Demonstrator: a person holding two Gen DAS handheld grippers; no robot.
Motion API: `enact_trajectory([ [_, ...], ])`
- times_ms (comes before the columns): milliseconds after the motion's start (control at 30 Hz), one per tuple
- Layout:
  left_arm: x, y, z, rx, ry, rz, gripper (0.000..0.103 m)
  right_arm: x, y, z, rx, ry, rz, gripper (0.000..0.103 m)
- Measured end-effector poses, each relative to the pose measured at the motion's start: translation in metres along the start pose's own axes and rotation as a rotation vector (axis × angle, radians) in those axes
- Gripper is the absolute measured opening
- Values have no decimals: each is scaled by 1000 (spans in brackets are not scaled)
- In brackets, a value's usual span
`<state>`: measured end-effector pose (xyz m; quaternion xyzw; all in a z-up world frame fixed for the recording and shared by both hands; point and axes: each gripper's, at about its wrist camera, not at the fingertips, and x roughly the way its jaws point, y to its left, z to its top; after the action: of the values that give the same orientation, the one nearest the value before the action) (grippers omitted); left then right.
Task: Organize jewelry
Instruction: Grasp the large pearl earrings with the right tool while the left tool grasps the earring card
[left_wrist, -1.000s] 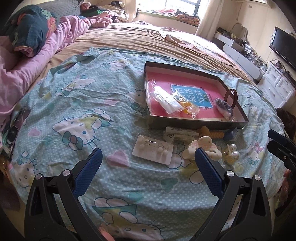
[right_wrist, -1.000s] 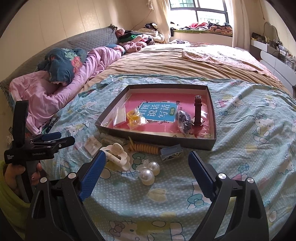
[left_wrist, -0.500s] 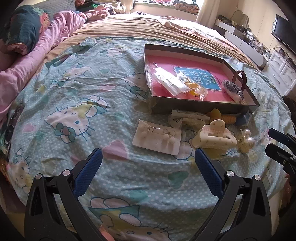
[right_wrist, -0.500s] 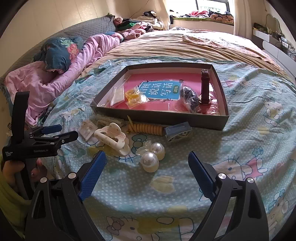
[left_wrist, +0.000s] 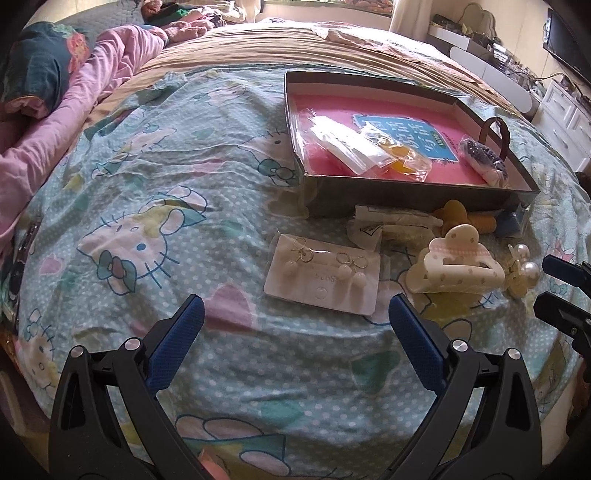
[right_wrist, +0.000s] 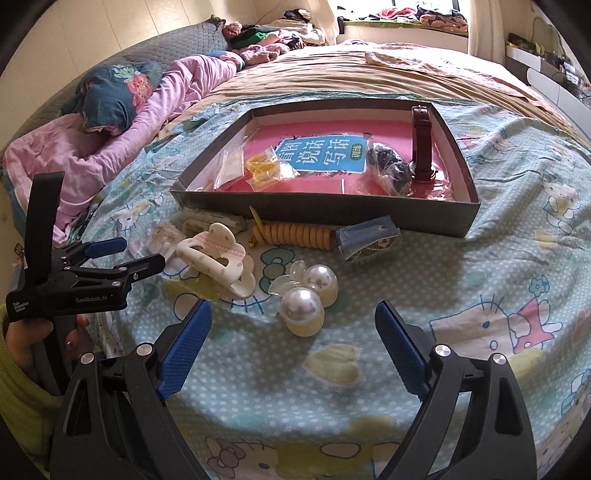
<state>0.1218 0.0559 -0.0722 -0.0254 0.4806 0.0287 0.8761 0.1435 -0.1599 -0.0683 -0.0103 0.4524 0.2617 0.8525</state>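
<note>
Left gripper (left_wrist: 295, 314): jaws spread wide, nothing between them, hovering over the cartoon-print sheet (left_wrist: 147, 184).
Right gripper (right_wrist: 293, 319): jaws spread wide and empty; they have just been easing slightly closer together.
Earring card (left_wrist: 322, 278): lies flat on the sheet just beyond the left gripper's fingertips, between them.
Pearl hair tie (right_wrist: 308, 295): sits just ahead of the right gripper, between its fingers, apart from both pads.
Cream claw clip (right_wrist: 218, 258): ahead and left of the right gripper, beside the pearls.
Coiled yellow hair tie (right_wrist: 295, 236): farther on, against the box's near wall.
Blue packet (right_wrist: 369, 240): right of the coil, near the box.
Grey box (right_wrist: 332, 212): beyond the loose items, holding a pink book (right_wrist: 325, 155), plastic bags, a dark beaded piece (right_wrist: 391, 168) and a brown-strap watch (right_wrist: 423, 142).
Pink bedding (right_wrist: 92, 147): far left.
</note>
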Motion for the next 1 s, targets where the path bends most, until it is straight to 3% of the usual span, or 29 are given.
enact_trajectory([
  [233,11,-1,4,0,3,-4,93,16,-7,1,58,19,10,73],
  [600,16,-2,9,-10,-14,-16,93,32,-13,3,59,13,0,36],
  [833,21,-8,14,15,-37,4,93,26,-18,0,54,5,10,34],
  [900,21,-10,14,28,-45,18,88,24,-18,-2,50,5,13,34],
  [1000,18,-12,14,48,-61,22,68,20,-18,-4,50,5,16,34],
])
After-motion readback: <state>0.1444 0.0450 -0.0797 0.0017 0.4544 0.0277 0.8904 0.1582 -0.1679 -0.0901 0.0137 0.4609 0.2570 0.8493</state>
